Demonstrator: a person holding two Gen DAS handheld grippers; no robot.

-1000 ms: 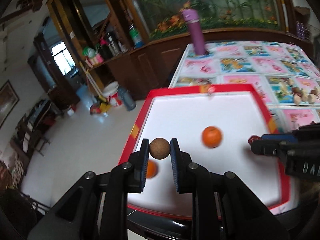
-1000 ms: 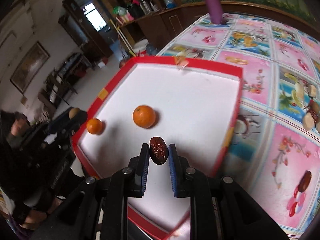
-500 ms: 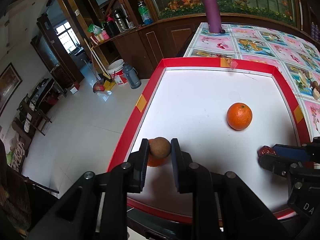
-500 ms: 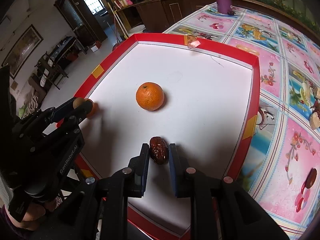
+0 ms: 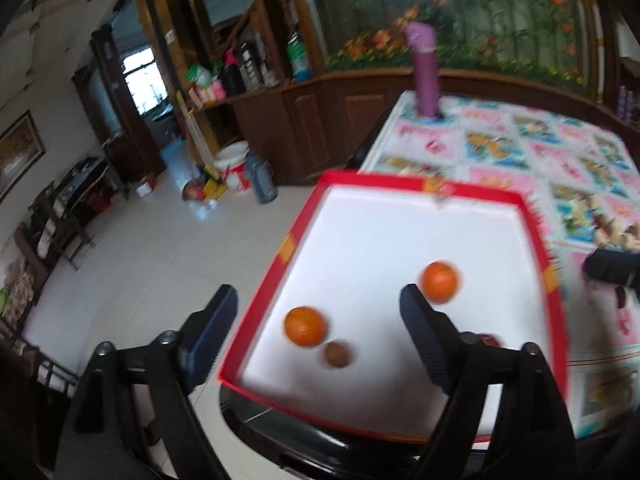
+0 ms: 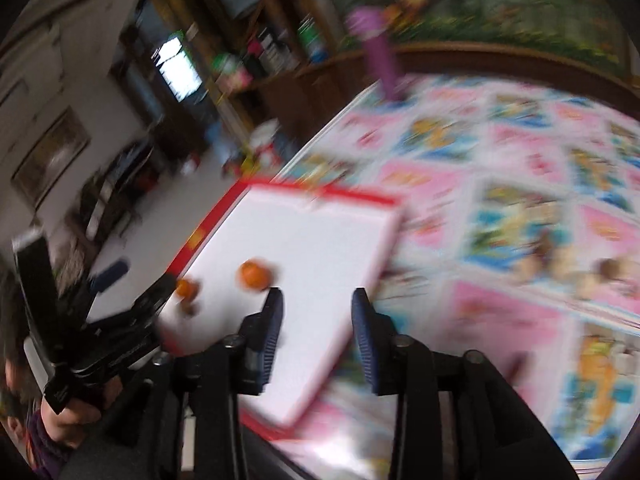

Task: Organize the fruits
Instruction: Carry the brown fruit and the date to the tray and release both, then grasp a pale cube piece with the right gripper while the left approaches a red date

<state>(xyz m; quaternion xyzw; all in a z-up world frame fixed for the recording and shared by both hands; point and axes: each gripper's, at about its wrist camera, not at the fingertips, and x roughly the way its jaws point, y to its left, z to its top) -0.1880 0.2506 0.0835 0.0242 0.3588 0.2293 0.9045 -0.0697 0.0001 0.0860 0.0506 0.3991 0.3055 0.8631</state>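
Drop step done: my left claw (image 5: 316, 332) has just been opening, now wide and empty, brown fruit (image 5: 337, 354) on the red tray (image 5: 400, 184) beside an orange (image 5: 305, 326) (right claw (image 6: 316, 320) also just opening, empty), next fetch more from the desk (image 5: 500, 148).

No readable text, label, brand or number showed in either blurred view; faint lettering on the left gripper (image 6: 108, 280) body, seen from the right wrist, was too smeared to make out.
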